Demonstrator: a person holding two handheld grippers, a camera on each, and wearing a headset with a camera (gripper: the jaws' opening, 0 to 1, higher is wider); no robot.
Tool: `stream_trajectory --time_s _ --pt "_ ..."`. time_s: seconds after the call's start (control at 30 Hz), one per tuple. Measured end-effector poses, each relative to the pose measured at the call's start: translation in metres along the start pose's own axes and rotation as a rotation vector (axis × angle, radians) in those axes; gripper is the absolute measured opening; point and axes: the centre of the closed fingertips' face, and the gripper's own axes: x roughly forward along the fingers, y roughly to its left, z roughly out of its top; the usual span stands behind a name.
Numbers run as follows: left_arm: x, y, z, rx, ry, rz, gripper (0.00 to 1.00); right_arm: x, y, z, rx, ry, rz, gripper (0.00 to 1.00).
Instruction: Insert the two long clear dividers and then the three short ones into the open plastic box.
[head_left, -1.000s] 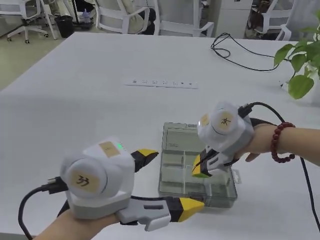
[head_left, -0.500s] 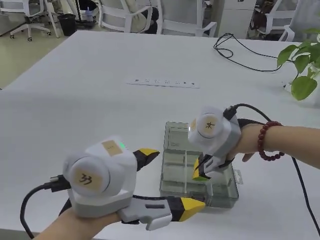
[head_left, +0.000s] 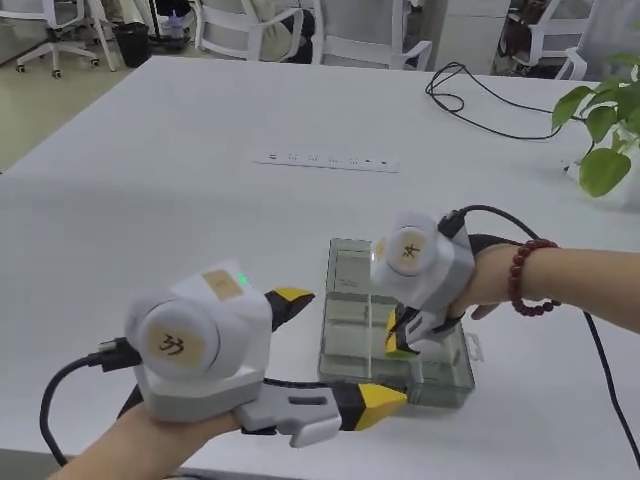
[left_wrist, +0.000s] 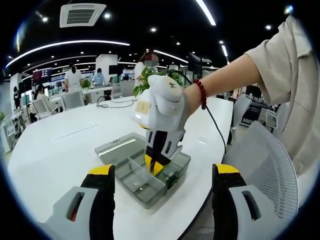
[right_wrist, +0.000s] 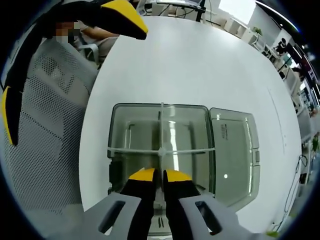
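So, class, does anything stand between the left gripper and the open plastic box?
Nothing visible: bare table lies between the left gripper and the plastic box. The right gripper dips into the box from above.

Box (head_left: 441, 386) on table (head_left: 200, 180) — dividers (right_wrist: 161, 150) seemingly inside.

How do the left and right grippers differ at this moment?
The left gripper has its fingers spread wide and empty; the right gripper has its fingers nearly together, seemingly pinching a clear divider. The left gripper sits beside the plastic box, while the right gripper points down into it. Both have yellow-tipped fingers.
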Motion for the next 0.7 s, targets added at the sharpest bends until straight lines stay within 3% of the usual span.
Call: stream_trajectory --time_s 0.3,0.7 --pt "-0.002 0.001 0.0 -0.014 -0.007 0.007 0.82 -0.012 0.0 0.009 0.079 -0.095 -0.006 0.17" --pt "-0.003 0.002 -0.003 -0.036 0.002 0.033 0.87 -0.036 0.008 0.005 0.103 -0.158 -0.022 0.33"
